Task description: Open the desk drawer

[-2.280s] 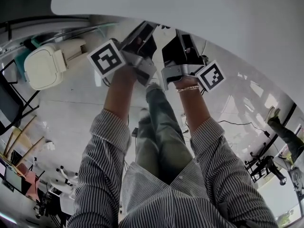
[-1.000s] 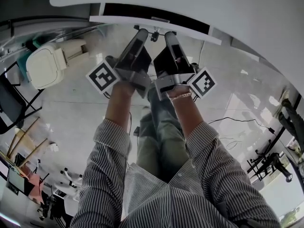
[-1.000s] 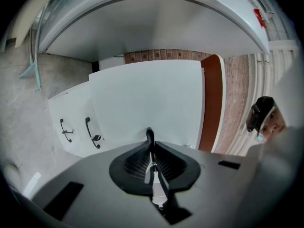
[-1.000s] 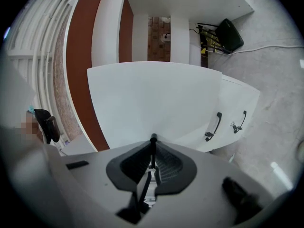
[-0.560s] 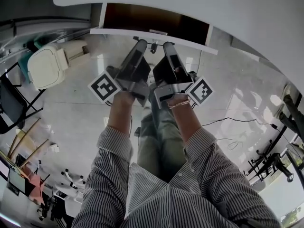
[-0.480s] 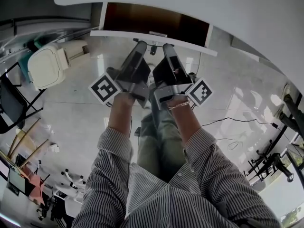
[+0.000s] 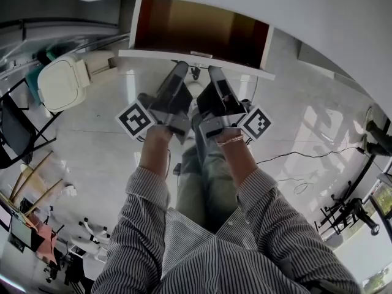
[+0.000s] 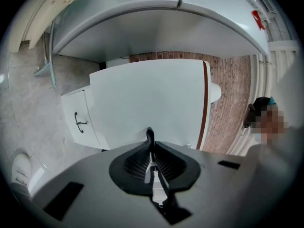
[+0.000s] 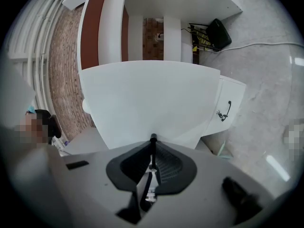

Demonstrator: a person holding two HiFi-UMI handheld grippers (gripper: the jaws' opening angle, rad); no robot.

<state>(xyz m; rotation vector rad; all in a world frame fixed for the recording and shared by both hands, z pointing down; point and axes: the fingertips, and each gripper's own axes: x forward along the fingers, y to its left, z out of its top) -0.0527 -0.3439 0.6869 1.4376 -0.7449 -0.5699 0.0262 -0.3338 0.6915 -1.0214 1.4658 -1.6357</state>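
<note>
Left gripper and right gripper, head view: side by side and close together, both pointed at the front panel of the white desk drawer with a brown interior. The drawer stands pulled out from under the curved white desktop, directly ahead of both tools. A thin dark bar handle sits on the drawer front, between the two tips. A black-and-white marker cube is at the outer rear of each tool. A cream rounded object lies on the floor well off to the left of the left gripper; what it is cannot be determined. Striped shirt sleeves run back from both tools.

Left gripper view: the jaws are clenched on the dark bar handle, which shows as a narrow dark strip rising between the pads at the tips. The drawer's white front fills the field just ahead. A white side cabinet with its own dark handle stands beyond it, to the tool's left.

Right gripper view: the jaws are likewise clamped on the dark bar handle, with the white drawer front immediately ahead. A black object with cables rests on the grey floor, far ahead and to the right.
</note>
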